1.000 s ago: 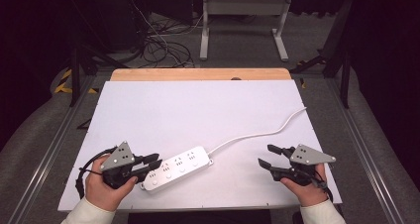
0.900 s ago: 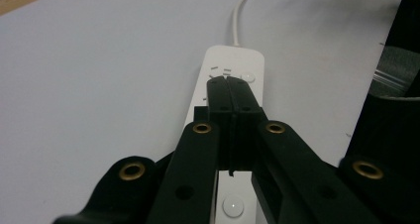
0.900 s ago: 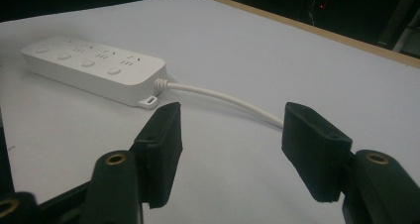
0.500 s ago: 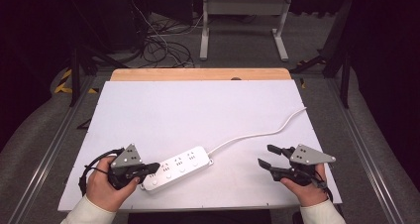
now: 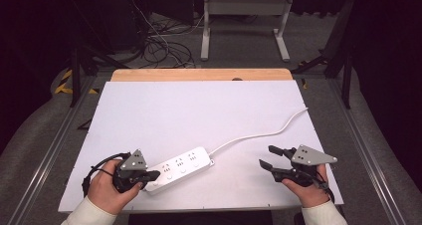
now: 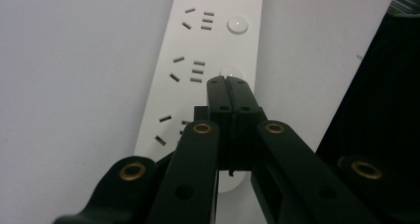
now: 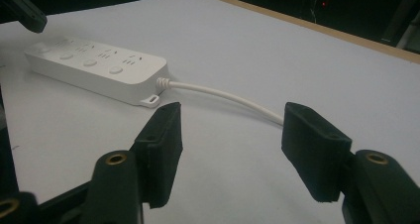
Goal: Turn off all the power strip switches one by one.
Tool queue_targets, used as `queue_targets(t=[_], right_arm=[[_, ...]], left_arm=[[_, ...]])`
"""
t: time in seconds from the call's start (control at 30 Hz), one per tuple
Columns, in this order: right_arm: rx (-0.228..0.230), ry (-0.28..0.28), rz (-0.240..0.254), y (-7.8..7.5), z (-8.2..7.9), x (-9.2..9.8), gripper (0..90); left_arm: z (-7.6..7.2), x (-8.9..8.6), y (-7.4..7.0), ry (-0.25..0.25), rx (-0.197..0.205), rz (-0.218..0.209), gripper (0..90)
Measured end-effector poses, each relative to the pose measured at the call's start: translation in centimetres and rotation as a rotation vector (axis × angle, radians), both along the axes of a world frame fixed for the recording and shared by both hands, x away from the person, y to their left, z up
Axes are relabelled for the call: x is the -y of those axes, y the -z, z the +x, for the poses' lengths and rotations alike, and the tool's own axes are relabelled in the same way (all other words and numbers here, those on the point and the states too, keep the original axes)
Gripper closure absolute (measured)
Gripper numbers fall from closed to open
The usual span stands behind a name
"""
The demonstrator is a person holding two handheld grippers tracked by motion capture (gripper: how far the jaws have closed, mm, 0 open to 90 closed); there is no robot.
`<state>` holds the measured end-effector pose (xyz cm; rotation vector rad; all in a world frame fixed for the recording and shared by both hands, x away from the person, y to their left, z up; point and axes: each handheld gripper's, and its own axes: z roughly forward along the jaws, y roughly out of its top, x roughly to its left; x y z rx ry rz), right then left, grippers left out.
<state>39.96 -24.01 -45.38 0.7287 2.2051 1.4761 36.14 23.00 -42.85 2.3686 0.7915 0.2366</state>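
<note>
Left gripper view: my left gripper [image 6: 229,83] jaws pressed together w/ tips over power strip [image 6: 198,65] button, frame center. Right gripper [image 7: 230,135] spread wide, strip upper left.

Bright, even light on the white table [image 5: 199,110], dark surroundings; close tongs softly blurred.

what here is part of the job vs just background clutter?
In play:
- white plastic power strip with round switches
- its white cable
- left gripper, jaws shut, tip over a switch
- right gripper, open, idle

Background:
- tangled black cables on the floor
- white metal stand
</note>
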Motion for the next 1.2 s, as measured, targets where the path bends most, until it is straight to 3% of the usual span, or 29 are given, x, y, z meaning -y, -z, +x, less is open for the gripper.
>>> queue_targets(t=[0.27,0.77,1.2], right_arm=[[-0.002,-0.003,-0.001,0.0,0.0,0.0,41.8],[-0.003,-0.006,-0.002,0.1,0.0,0.0,41.8],[-0.002,-0.005,-0.005,0.1,0.0,0.0,41.8]], left_arm=[[0.1,0.2,0.5,0.011,-0.031,0.035,90.0],[0.3,0.5,1.3,0.011,-0.049,0.078,90.0],[0.4,0.6,1.7,0.011,-0.053,0.077,90.0]])
